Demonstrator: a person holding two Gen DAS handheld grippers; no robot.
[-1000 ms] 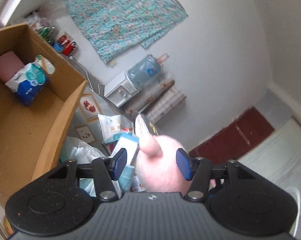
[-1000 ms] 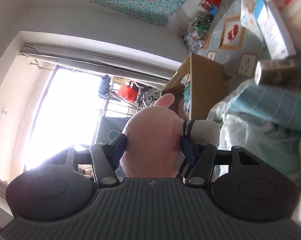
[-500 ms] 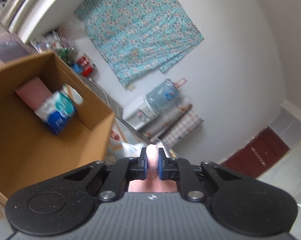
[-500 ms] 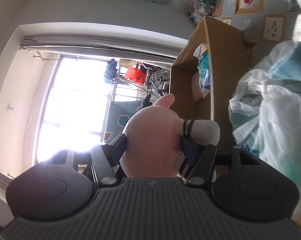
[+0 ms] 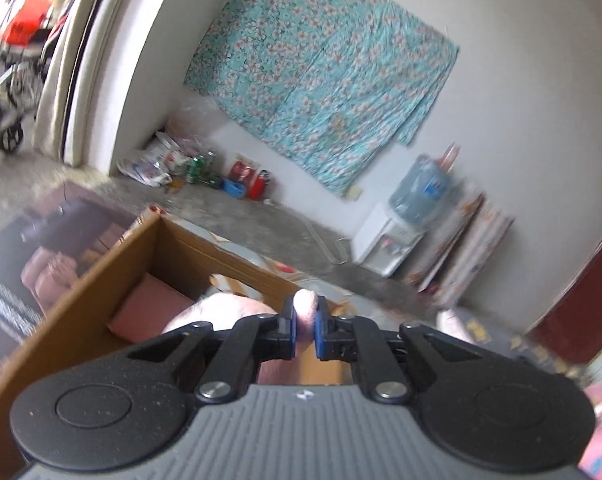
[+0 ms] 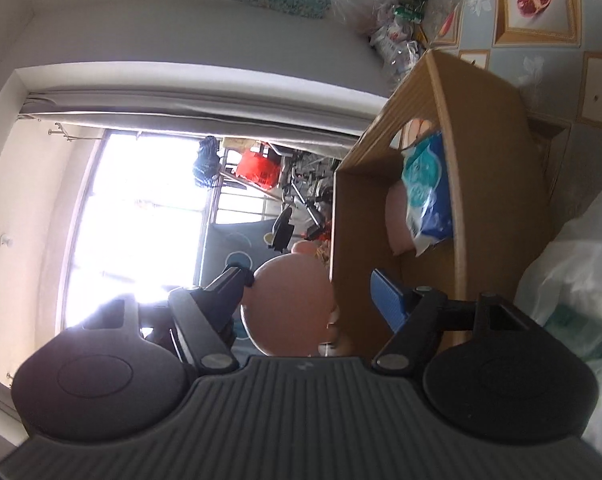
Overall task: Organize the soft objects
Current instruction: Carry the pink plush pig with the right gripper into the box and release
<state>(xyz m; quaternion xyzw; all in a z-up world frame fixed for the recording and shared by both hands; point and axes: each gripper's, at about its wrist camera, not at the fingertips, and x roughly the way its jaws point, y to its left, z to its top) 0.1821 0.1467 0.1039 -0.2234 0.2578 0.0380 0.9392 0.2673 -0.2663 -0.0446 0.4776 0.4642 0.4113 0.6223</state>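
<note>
Our left gripper (image 5: 305, 326) has its jaws drawn narrow, pinching a thin pink part of the plush toy (image 5: 304, 307); the toy's rounded pink body shows just behind and below the jaws, over the open top of the cardboard box (image 5: 101, 264). In the right wrist view our right gripper (image 6: 313, 292) has its jaws spread wide, holding nothing; the plush toy (image 6: 289, 304) sits between them, against the left jaw and apart from the blue pad of the right one, just beside the outer wall of the cardboard box (image 6: 493, 168). Inside the box we see a blue-and-teal tissue pack (image 6: 425, 196) lying against a pink folded cloth (image 6: 397, 224). A white plastic bag (image 6: 573, 280) bulges beside the box on the patterned counter (image 6: 597, 152).
</note>
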